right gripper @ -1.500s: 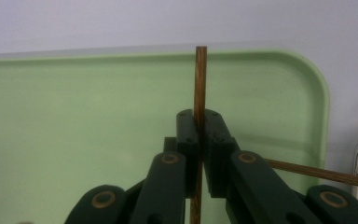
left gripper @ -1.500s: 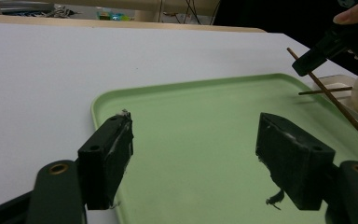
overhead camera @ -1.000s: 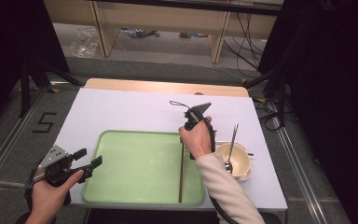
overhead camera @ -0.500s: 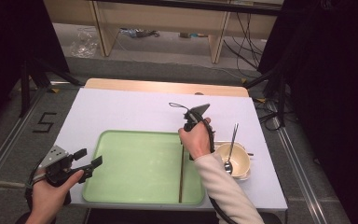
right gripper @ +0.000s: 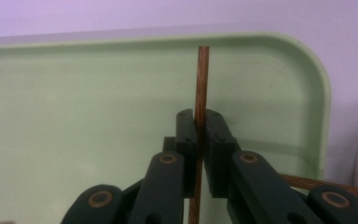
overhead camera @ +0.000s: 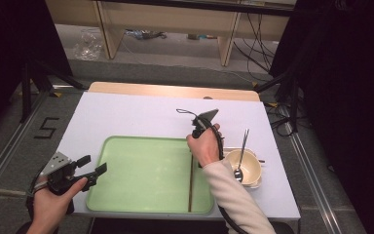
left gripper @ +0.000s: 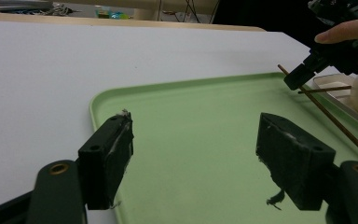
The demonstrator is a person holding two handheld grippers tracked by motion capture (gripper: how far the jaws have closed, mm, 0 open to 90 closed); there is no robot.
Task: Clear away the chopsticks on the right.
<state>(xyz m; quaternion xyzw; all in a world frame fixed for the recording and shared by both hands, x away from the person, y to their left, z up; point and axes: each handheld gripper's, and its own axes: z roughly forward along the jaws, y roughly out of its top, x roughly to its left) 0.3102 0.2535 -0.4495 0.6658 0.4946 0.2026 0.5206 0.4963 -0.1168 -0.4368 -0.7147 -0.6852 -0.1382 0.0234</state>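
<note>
My right gripper [right gripper: 199, 135] is clamped on a brown chopstick [overhead camera: 191, 180], which runs along the right part of the green tray [overhead camera: 141, 204], its near end by the tray's front edge and its far end pinched between the jaws over the tray's back right area. Just right of the tray sits a cream bowl [overhead camera: 246, 161] with a metal spoon [overhead camera: 241, 156] leaning in it, and a second chopstick [left gripper: 324, 88] lies across the small dish under that bowl, close beside my gripping hand. My left gripper [left gripper: 200, 154] hangs at the tray's front left corner, jaws spread wide and holding nothing. The white table [overhead camera: 136, 114] stretches beyond the tray.
</note>
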